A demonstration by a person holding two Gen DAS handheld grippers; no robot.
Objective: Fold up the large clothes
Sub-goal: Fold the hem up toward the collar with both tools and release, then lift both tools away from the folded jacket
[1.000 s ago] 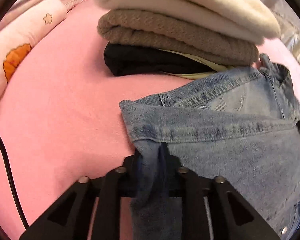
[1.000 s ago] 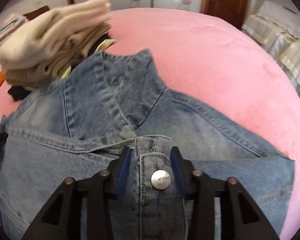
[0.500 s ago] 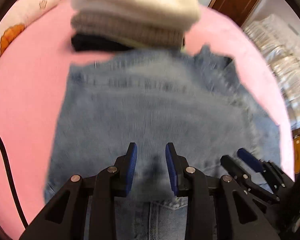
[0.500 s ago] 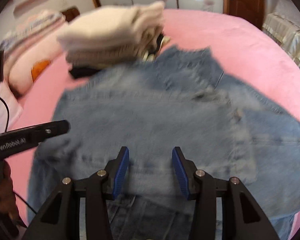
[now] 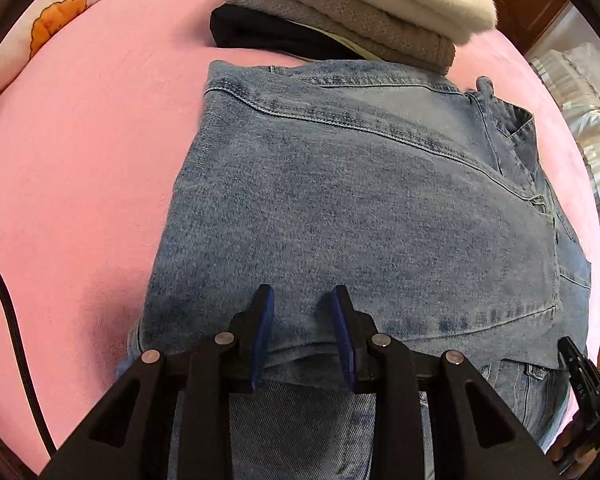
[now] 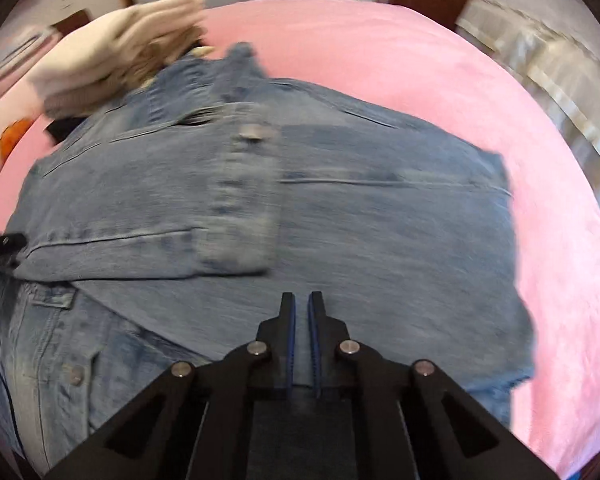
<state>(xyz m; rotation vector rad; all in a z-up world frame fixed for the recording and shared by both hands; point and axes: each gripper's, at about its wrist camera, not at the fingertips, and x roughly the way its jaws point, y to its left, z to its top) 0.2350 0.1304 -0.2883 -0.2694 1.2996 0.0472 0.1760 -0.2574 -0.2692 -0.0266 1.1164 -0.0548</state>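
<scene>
The left gripper (image 5: pixel 302 300) hangs spread over the near edge of the denim jacket (image 5: pixel 360 208), pinching nothing. The right gripper (image 6: pixel 301 304), jaws just closed to a sliver, holds no cloth. The jacket lies folded on the pink bed (image 6: pixel 380 48). The left view shows the stacked knitwear (image 5: pixel 340 12) sharply; the right view is blurred.

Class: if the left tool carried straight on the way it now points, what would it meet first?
Most likely the folded denim jacket: the left tool, steeply angled down, hovers just over its near edge, though depth is hard to judge.
</scene>
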